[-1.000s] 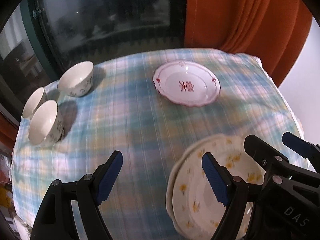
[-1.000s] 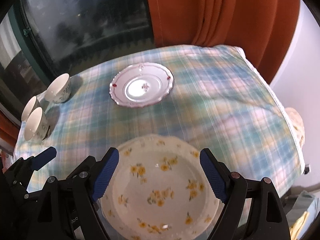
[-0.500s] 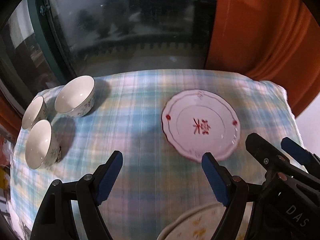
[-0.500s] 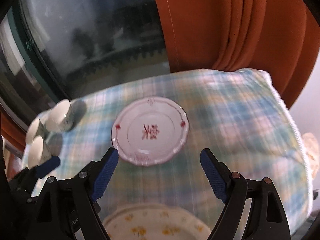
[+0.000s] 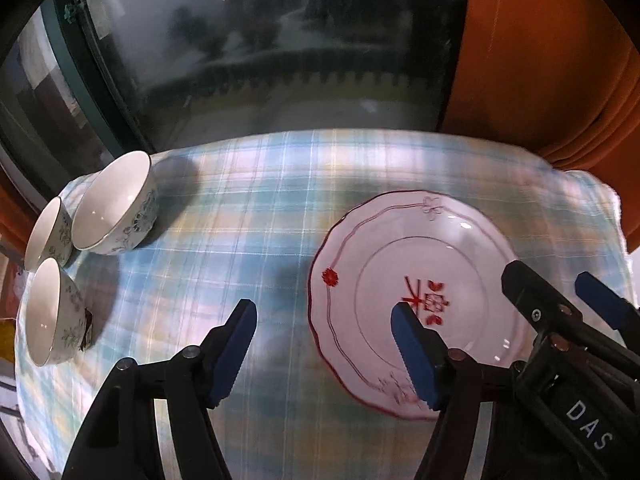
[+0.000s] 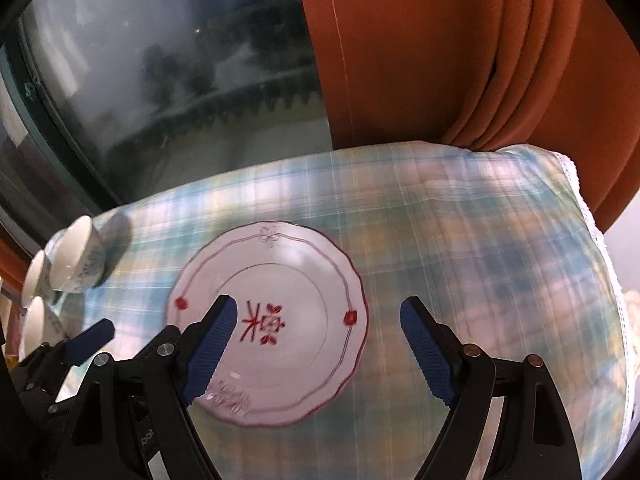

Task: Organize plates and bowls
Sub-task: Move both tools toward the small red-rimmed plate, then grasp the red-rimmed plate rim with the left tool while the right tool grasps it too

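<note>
A white plate with a red rim and red flower marks (image 5: 420,264) (image 6: 288,280) lies flat on the plaid tablecloth. My left gripper (image 5: 324,344) hovers over the plate's left edge, its jaws closing, with nothing pressed between them. My right gripper (image 6: 316,344) hangs over the plate's right half, open and empty; it also shows at the right of the left wrist view (image 5: 560,300). Three white bowls with grey-blue flowers stand at the table's far left: one (image 5: 116,204) (image 6: 80,260), one behind it (image 5: 48,232), one nearer (image 5: 52,312).
The plaid tablecloth (image 5: 240,220) (image 6: 480,240) covers a small table that ends at a dark window (image 5: 260,40) at the back. Orange curtains (image 6: 440,60) hang at the back right. The cloth's right edge (image 6: 600,260) drops off.
Both grippers have moved forward over the table, so the yellow-flowered plates near the front edge have left view and the red-rimmed plate now lies under them. The left jaws have narrowed.
</note>
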